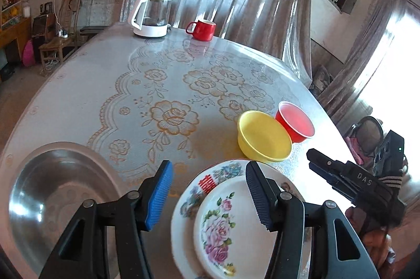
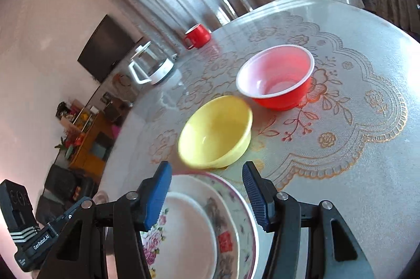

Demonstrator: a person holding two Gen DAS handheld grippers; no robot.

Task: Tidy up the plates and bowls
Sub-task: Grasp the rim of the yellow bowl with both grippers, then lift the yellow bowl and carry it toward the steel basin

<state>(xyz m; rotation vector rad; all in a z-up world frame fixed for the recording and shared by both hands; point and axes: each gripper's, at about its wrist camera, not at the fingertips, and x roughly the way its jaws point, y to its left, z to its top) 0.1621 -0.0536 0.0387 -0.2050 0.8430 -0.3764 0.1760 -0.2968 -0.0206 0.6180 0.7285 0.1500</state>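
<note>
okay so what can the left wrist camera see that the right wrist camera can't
Only the left wrist view shows the steel basin at the near left and the right gripper from outside. Only the right wrist view shows the left gripper's body at its lower left, not its fingertips. Both show the yellow bowl beside the red bowl, the small flowered plate stacked on the larger plate, the kettle, the red mug and the table.

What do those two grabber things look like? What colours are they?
Both are black plastic, with angular linked arms joined by round silver pins. Each has two fingers covered in ribbed blue pads. The right gripper, seen from the side, has white letters "DAS", a small green light and a striped band. The left gripper carries a "GenRobot.AI" label.
</note>
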